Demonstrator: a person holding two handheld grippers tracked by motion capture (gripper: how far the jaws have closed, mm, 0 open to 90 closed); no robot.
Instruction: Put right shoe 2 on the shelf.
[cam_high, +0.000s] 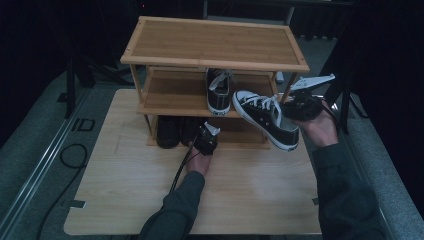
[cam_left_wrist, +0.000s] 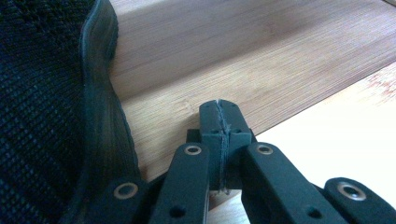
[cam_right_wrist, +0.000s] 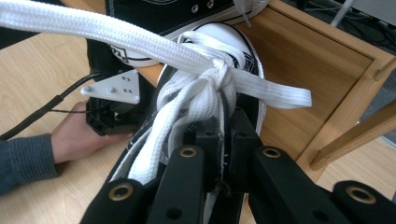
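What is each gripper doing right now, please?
Left gripper: closed, nothing between its fingers, beside a dark shoe on the rack's bottom shelf.
Right gripper: closed on the black-and-white sneaker, carried off the table.

The sneaker in the air is black canvas with a white toe cap, a white sole edge and white laces (flat, woven ones). A second sneaker on the shelf rack shows the same black and white. The rack is warm honey-brown wood with a fine straight grain; the table is paler wood. Both grippers are black, each with a light grey plate. The sleeves are dark grey.
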